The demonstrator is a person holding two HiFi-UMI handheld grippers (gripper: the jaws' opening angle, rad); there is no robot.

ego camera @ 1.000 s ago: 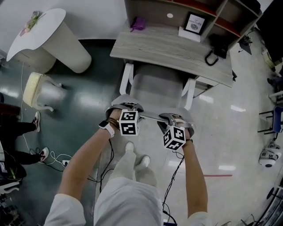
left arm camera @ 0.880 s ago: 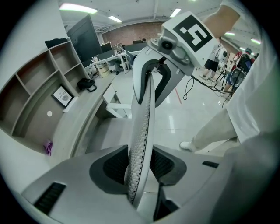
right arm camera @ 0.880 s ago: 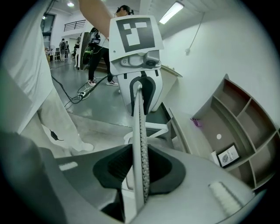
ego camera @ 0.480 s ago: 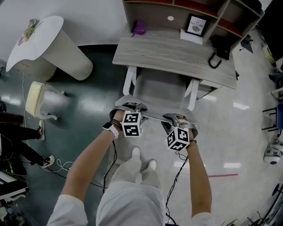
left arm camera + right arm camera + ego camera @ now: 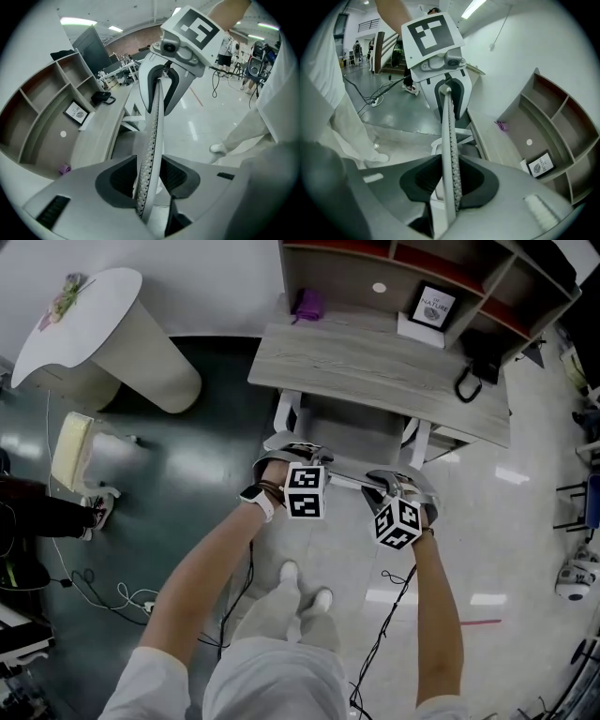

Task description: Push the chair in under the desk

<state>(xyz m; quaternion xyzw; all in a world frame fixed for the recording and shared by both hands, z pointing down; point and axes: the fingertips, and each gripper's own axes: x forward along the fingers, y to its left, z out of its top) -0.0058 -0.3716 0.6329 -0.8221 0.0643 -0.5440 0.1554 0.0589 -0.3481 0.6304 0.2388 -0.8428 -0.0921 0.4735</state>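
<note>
Right in front of our legs, both grippers sit on the top rim of the white office chair with the perforated back (image 5: 352, 437). The right gripper (image 5: 452, 180) has its fingers clamped narrow on that rim. The left gripper (image 5: 149, 177) has just been easing its fingers wider, though the rim sits between them and looks to touch both pads.

So we'd say we're mid-push: the seat's front is tucked under the front edge of the grey wood-grain desk (image 5: 375, 367), while the backrest is apart from it. Next it probably wants an even, straight shove from both sides so the chair doesn't swing.

The thing to watch is the white armrests (image 5: 284, 413), right at the desk edge, which might catch. Further back, the hutch shelves hold a small framed print (image 5: 433, 307) and a purple thing (image 5: 307, 304), and a black looped object (image 5: 478, 357) sits at the desk's right end. Off left, a white pedestal table (image 5: 94, 320) stands well apart.
</note>
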